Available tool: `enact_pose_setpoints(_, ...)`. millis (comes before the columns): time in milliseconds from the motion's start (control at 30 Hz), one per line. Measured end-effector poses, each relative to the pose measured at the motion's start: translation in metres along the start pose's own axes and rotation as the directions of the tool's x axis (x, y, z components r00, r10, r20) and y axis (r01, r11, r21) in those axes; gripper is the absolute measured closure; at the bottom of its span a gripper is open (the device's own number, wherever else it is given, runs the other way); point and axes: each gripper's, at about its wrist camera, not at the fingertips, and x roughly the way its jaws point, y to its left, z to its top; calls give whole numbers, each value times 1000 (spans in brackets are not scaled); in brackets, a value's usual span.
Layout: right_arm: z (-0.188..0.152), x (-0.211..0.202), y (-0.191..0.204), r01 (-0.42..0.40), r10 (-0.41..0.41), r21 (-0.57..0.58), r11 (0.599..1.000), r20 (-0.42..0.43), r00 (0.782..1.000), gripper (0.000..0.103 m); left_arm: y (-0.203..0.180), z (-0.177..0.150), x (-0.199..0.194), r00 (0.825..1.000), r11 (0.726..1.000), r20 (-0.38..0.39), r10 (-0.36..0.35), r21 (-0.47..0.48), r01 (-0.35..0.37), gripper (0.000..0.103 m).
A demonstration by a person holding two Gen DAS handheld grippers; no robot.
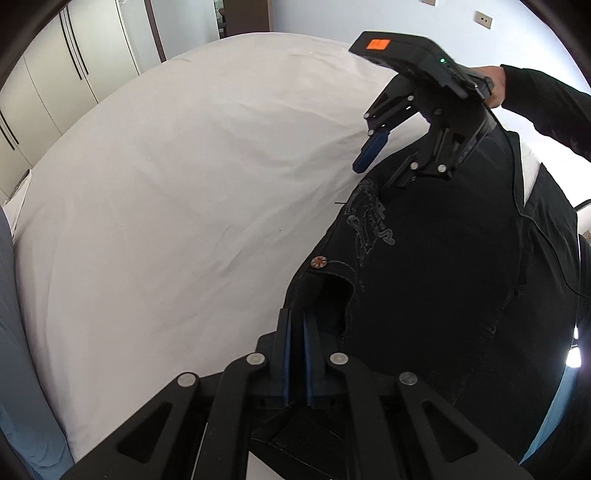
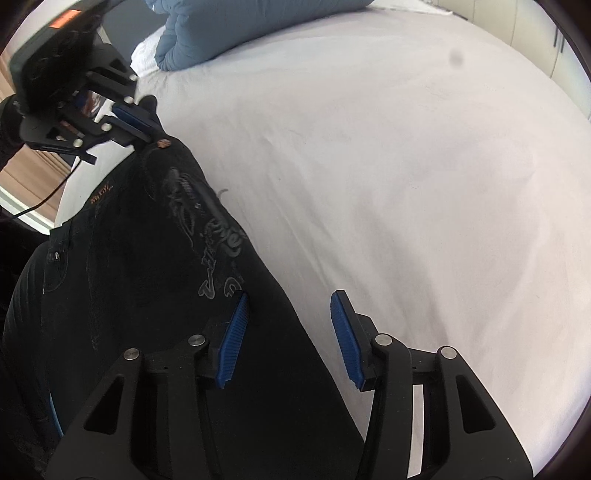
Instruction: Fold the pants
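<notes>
A pair of black pants (image 1: 443, 280) is lying along one edge of a bed covered with a white sheet (image 1: 177, 177), with grey printed lettering (image 1: 369, 229) down the fabric and a small round copper button (image 1: 318, 262) at the waistband.

The left hand-held gripper (image 1: 297, 332) is clenching the waistband of the pants just below that button: its blue pads are pressed nearly together with dark fabric pinched between them. From the right wrist view, the same left hand-held gripper (image 2: 142, 123) is showing at the far end of the pants, its blue fingers closed on the cloth beside the button (image 2: 163, 141).

The right hand-held gripper (image 2: 290, 332) is hanging released, its two blue pads (image 2: 232, 339) spread wide apart. One pad is sitting over the black fabric and the other over the bare sheet (image 2: 406, 184), straddling the edge of the pants (image 2: 129, 258). Whether either pad is touching the cloth cannot be told. In the left wrist view, the right hand-held gripper (image 1: 384, 166) is appearing with jaws apart at the far end of the garment.

A folded blue-grey duvet (image 2: 236, 26) is resting at the far edge of the bed. Pale wardrobe doors (image 1: 62, 70) are standing beyond the bed.
</notes>
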Motion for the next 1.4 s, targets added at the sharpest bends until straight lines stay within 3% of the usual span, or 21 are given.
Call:
enact_pose_setpoints(67,1,7,0,3,-3,2,1000,-35,999,62,-1,-1,-2,1000,1000,5,10,8,-10,97)
enact_pose_setpoints(100,1,9,2,-9,9,3,1000,-43,999,75,-4,-1,-2,1000,1000,5,15,10,-15,97)
enact_pose_setpoints(233,0,-2,17,-9,8,-32,999,-19,1000,91,10,-11,-20,999,999,-6,39,13,-39,97)
enact_pose_setpoints(500,-15,-37,68,124,-117,-94,988,83,990,99,5,-22,-41,997,997,1,71,6,-71,97)
enact_pose_setpoints(667,-27,-50,126,282,-262,-230,932,113,958,99,-23,-32,-43,996,995,4,92,41,-92,97)
enact_pose_setpoints(767,-43,-48,177,376,-359,-377,846,117,926,99,-48,-42,-47,992,989,5,123,87,-123,97)
enact_pose_setpoints(833,-62,-41,210,449,-453,-507,736,124,883,100,-70,-50,-51,988,977,3,153,147,-152,98)
enact_pose_setpoints(900,-83,-30,247,486,-534,-645,590,141,834,100,-98,-60,-57,981,956,6,193,225,-189,98)
enact_pose_setpoints(1000,-113,-18,289,490,-592,-760,427,175,786,100,-122,-73,-64,976,935,15,219,282,-214,98)
enact_pose_setpoints(1067,-130,-13,310,483,-611,-805,344,199,766,100,-143,-85,-65,971,917,14,239,326,-230,98)
enact_pose_setpoints(1167,-157,-1,344,459,-633,-860,224,230,740,101,-183,-108,-61,956,864,-3,292,430,-263,98)
enact_pose_setpoints(1267,-185,10,377,417,-633,-897,149,238,737,101,-203,-124,-56,954,840,-29,298,483,-248,98)
enact_pose_setpoints(1400,-209,23,417,388,-628,-916,104,242,739,101,-225,-145,-47,942,796,-37,332,547,-259,98)
